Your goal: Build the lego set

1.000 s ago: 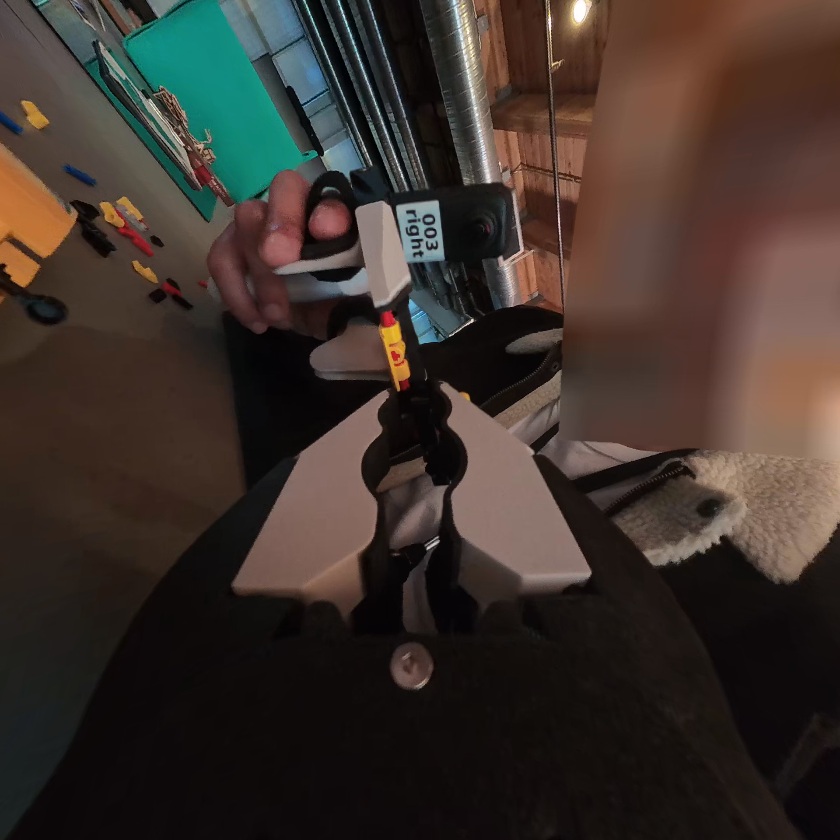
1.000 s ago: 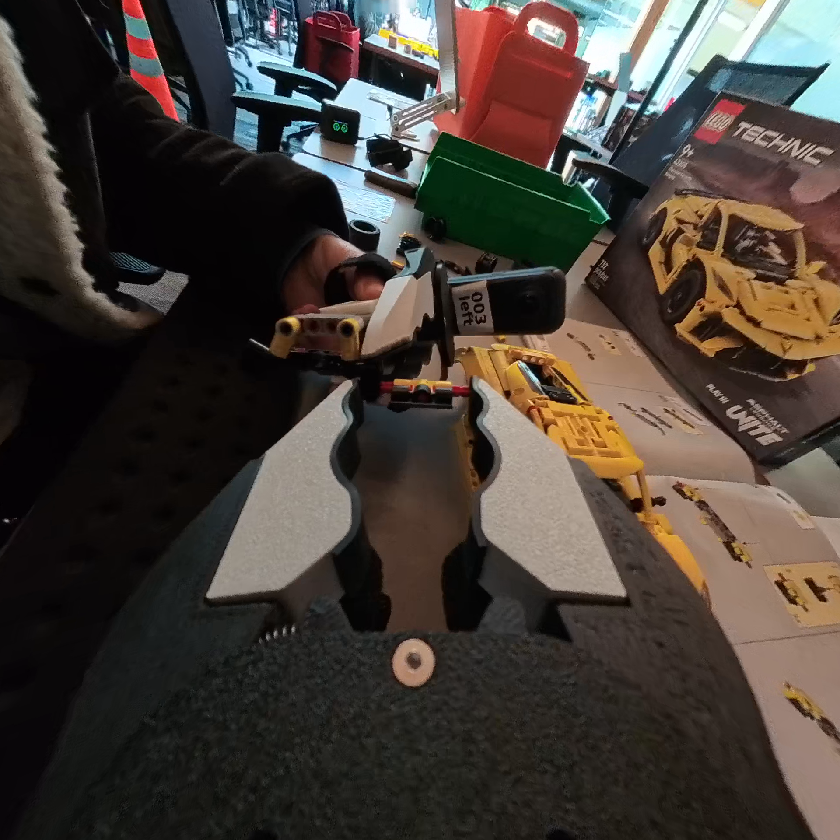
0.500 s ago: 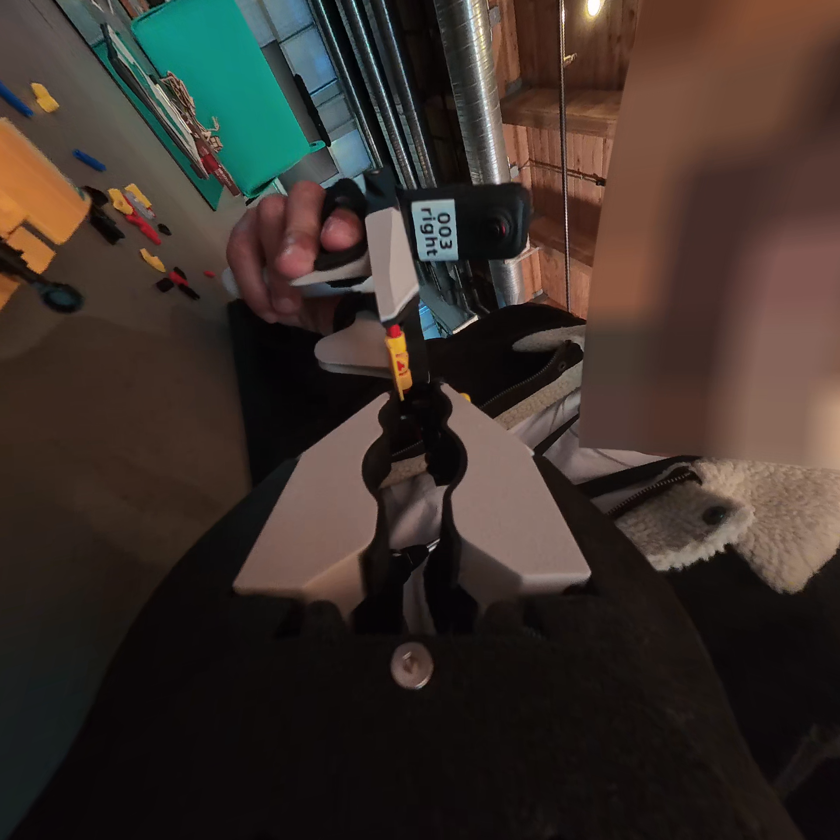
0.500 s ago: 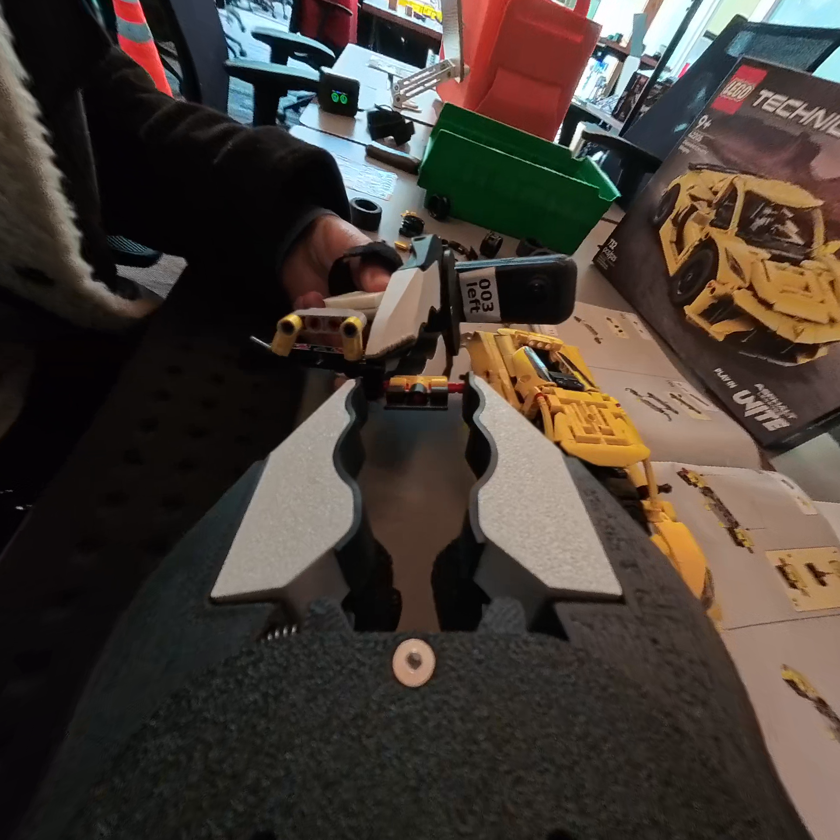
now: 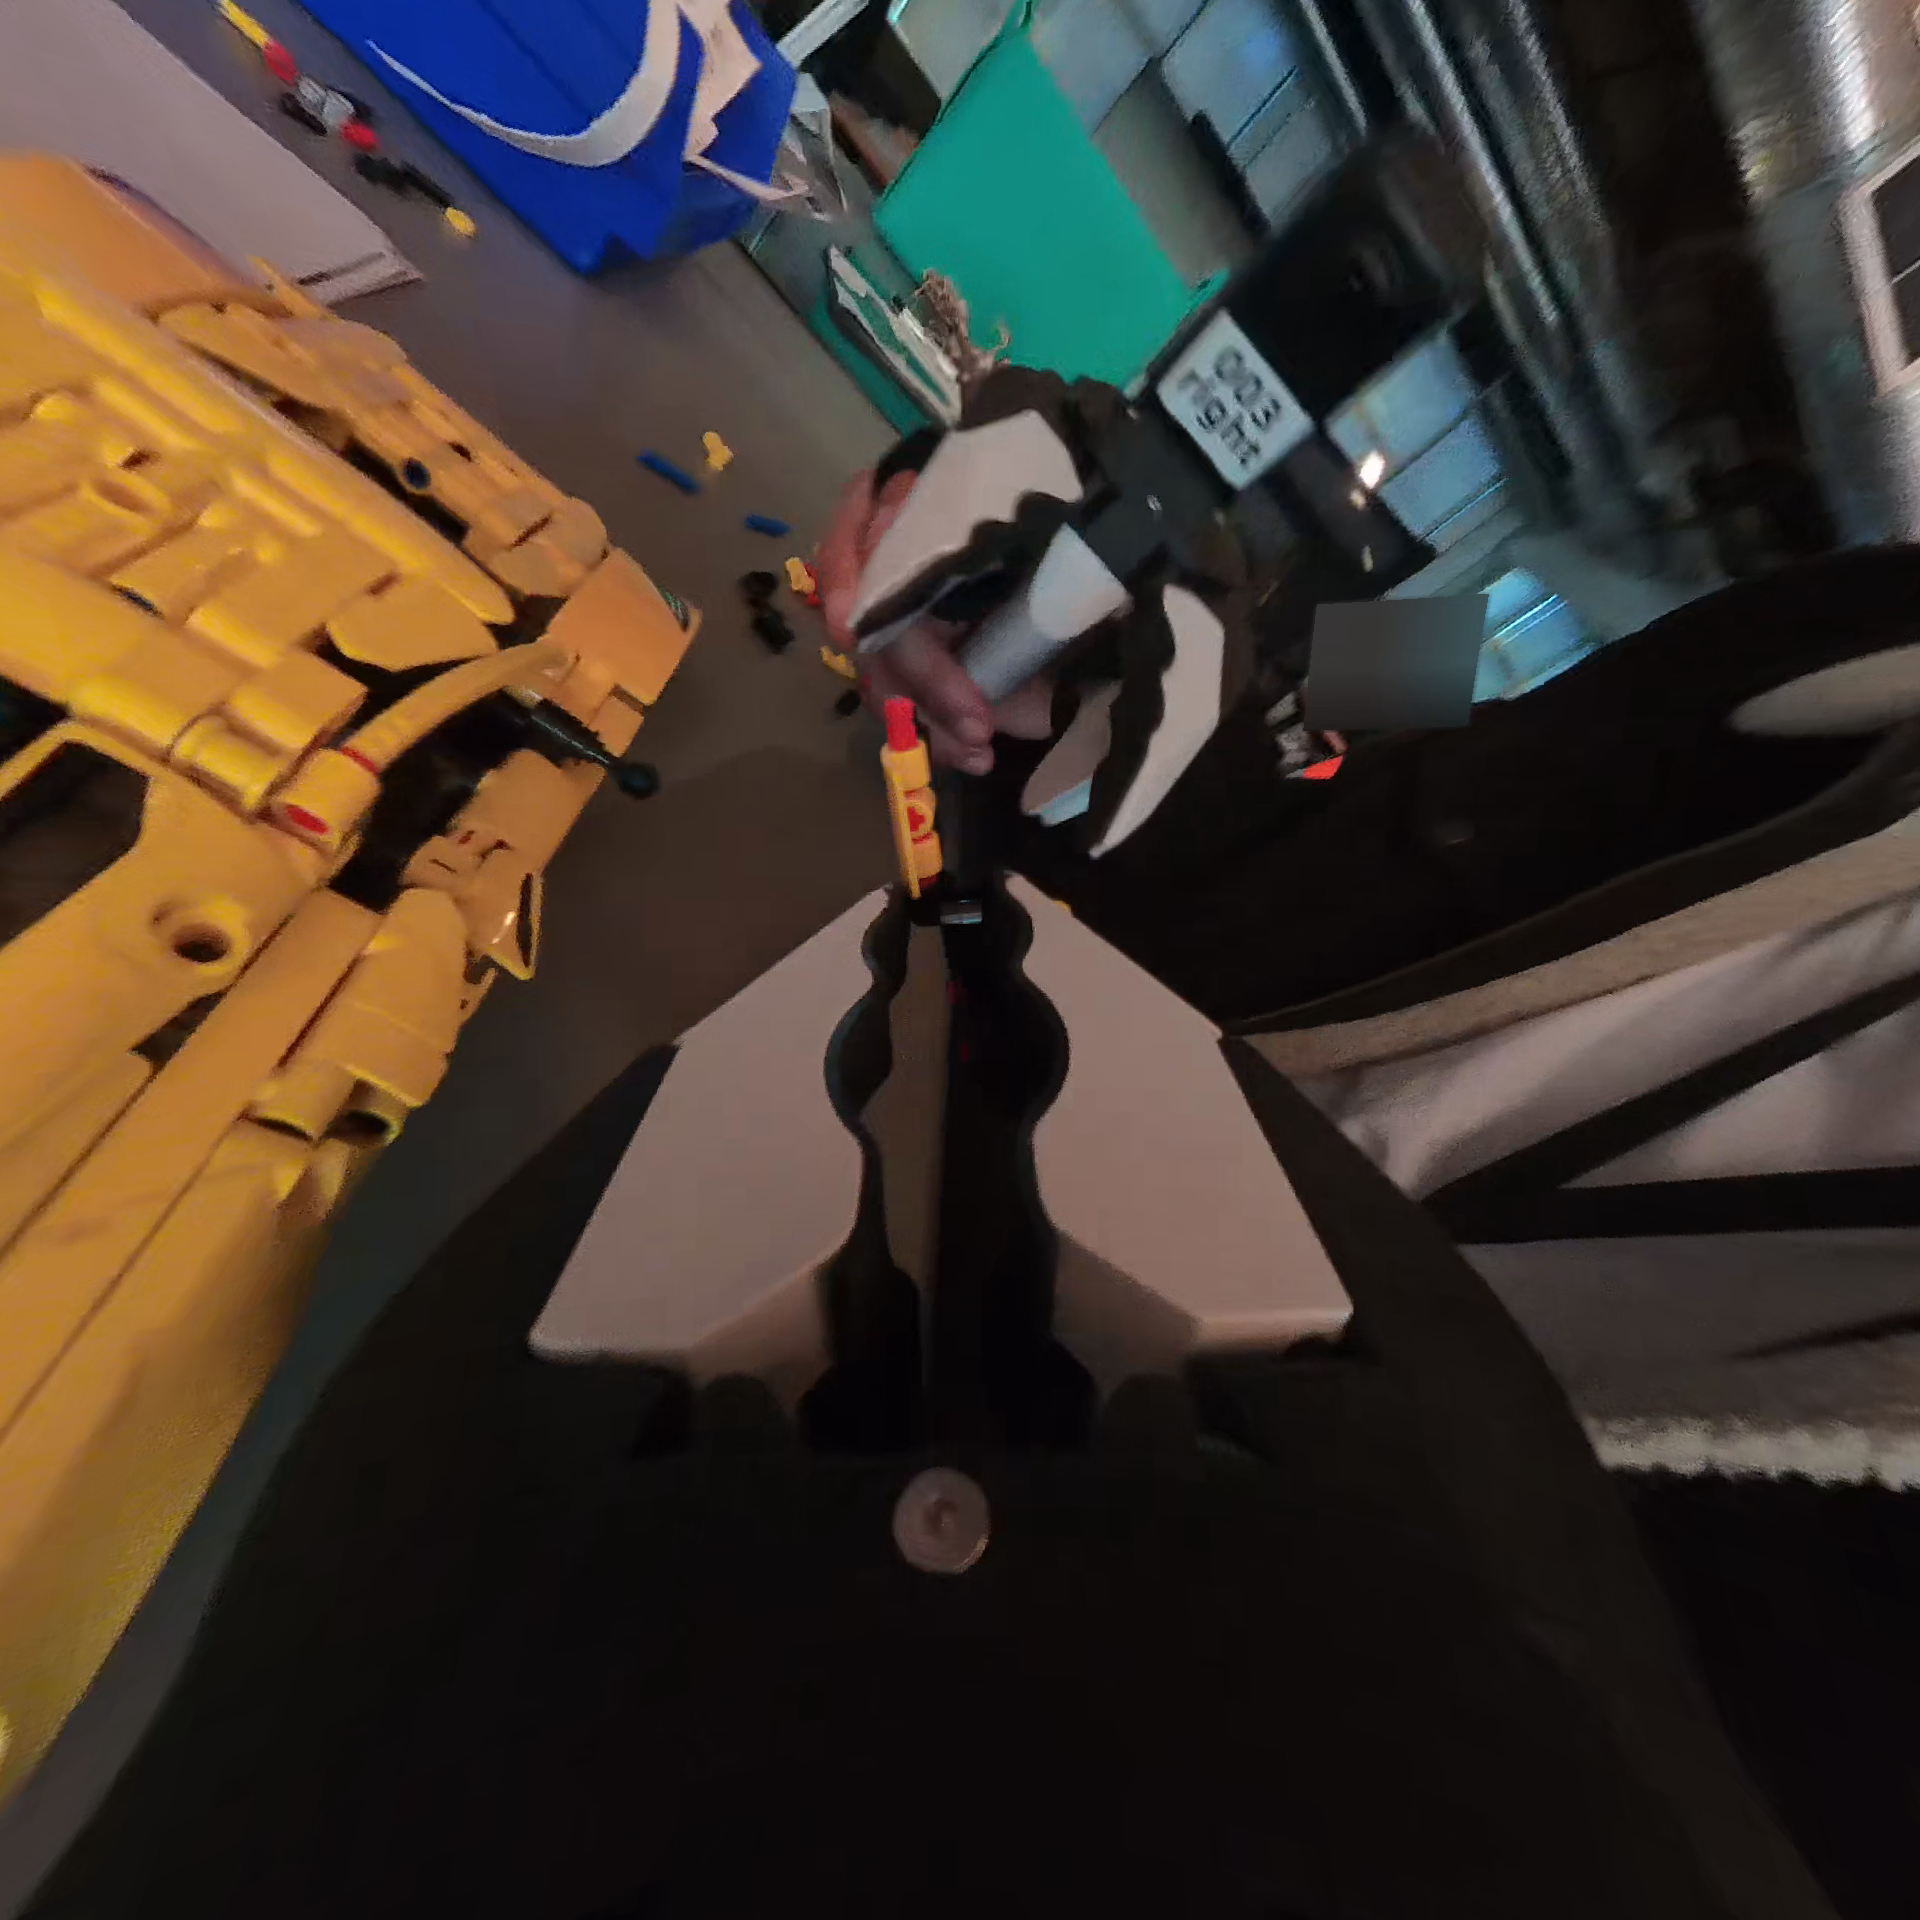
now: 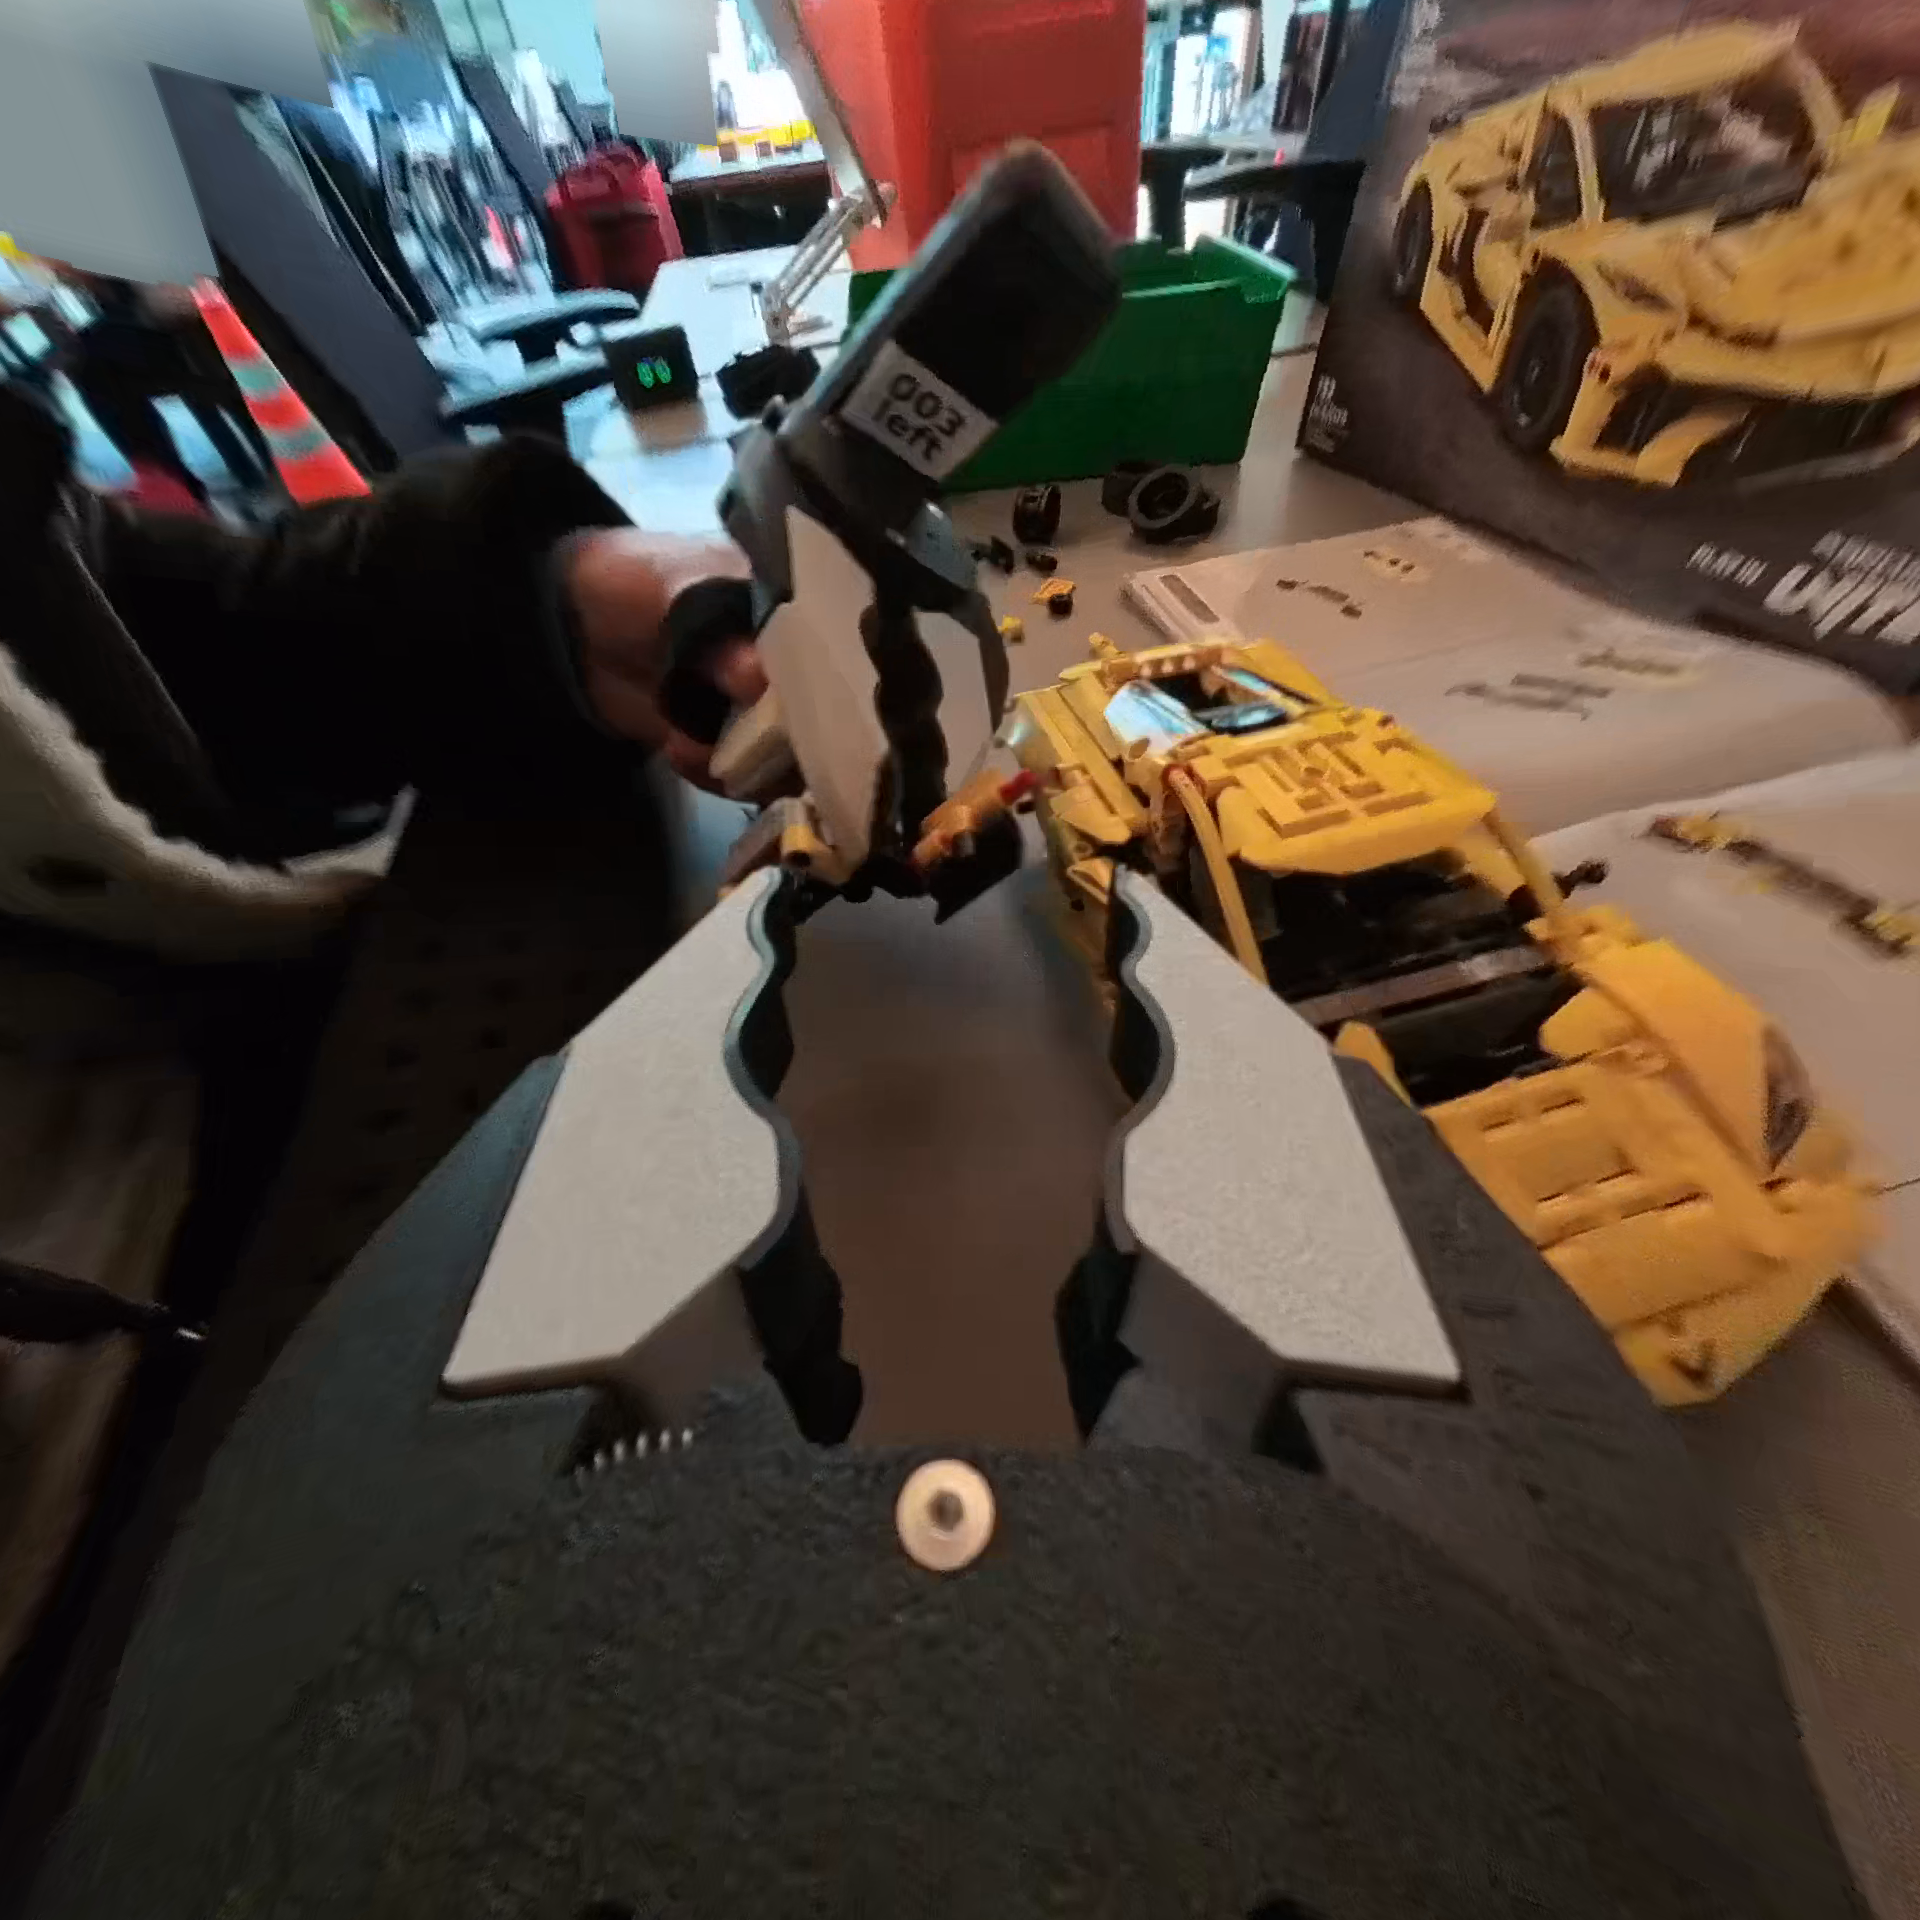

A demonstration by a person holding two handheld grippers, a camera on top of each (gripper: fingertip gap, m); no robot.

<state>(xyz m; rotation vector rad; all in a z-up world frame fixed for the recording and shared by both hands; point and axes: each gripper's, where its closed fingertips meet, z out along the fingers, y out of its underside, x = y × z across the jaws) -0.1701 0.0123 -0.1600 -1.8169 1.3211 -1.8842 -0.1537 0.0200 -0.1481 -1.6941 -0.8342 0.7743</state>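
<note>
Between your left gripper's point(image 5: 940, 914) closed tips sits a small yellow-and-red plastic piece point(image 5: 910, 805), just beside the glossy, ribbed yellow car point(image 6: 1351, 935) on the table. Keep that squeeze steady while lining the piece up; your right gripper point(image 6: 945, 925) is spread apart, empty.

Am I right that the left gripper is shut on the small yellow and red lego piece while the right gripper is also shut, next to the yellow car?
Not quite: the right gripper is open, its jaws wide apart with nothing between them, as the right wrist view shows. The left gripper is indeed shut on the small yellow and red lego piece, and the yellow car stands beside them.
</note>
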